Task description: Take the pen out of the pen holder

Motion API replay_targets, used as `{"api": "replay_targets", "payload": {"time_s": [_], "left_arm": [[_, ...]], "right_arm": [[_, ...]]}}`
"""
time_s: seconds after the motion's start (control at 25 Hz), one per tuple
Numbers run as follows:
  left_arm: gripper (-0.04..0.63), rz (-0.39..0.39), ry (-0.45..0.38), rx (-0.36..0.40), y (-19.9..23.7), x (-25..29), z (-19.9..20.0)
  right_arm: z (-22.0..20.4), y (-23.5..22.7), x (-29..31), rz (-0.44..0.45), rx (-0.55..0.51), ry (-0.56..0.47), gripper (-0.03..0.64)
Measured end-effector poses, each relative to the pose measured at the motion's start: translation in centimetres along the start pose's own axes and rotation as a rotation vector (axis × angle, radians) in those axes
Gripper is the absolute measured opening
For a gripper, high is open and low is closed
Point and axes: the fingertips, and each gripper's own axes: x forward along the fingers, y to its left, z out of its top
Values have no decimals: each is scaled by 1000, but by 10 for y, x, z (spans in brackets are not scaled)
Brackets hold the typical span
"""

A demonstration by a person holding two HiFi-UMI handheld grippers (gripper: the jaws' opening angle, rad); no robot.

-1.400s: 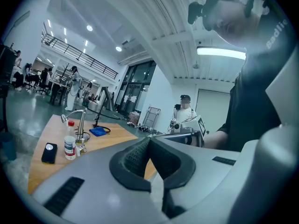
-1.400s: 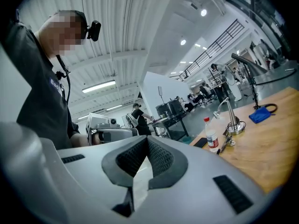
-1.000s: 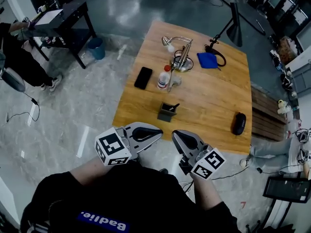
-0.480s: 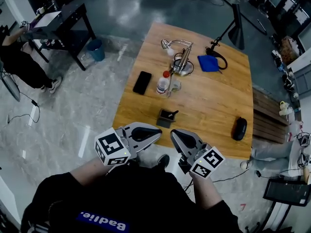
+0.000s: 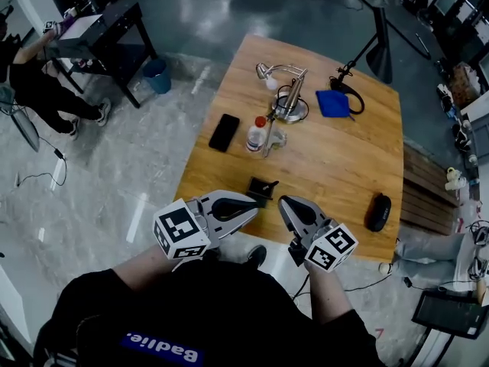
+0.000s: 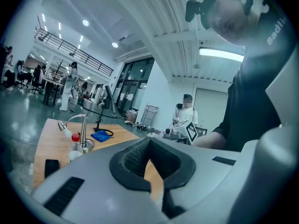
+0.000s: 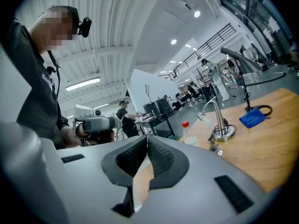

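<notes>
A small dark pen holder point(image 5: 261, 190) stands near the front edge of the wooden table point(image 5: 336, 167), with a dark pen point(image 5: 270, 183) sticking out of it. My left gripper point(image 5: 254, 202) is held just short of the table's front edge, its tip close to the holder's near side, jaws shut with nothing between them point(image 6: 149, 141). My right gripper point(image 5: 283, 202) is beside it, a little right of the holder, also shut and empty point(image 7: 147, 139). The holder is hidden behind the jaws in both gripper views.
On the table are a black phone point(image 5: 224, 132), a red-capped bottle point(image 5: 255, 133), a metal desk lamp point(image 5: 286, 90), a blue cloth point(image 5: 334, 103) and a black case point(image 5: 377, 212). A person stands at a black desk point(image 5: 99, 33) far left, next to a blue bin point(image 5: 157, 75).
Both grippers have come closer to the table's front edge. The pen holder now sits just beyond their tips. Both stay shut.
</notes>
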Motion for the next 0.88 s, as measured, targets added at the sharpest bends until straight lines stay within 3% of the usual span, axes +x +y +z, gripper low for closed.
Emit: {"api": "replay_targets", "payload": {"time_s": [0.32, 0.88], "left_arm": [[0, 14, 14, -16, 10, 7, -3], [0, 60, 29, -40, 25, 3, -7]], "right_arm": [[-29, -44, 10, -40, 33, 89, 12], [-96, -110, 36, -126, 74, 279, 109]]}}
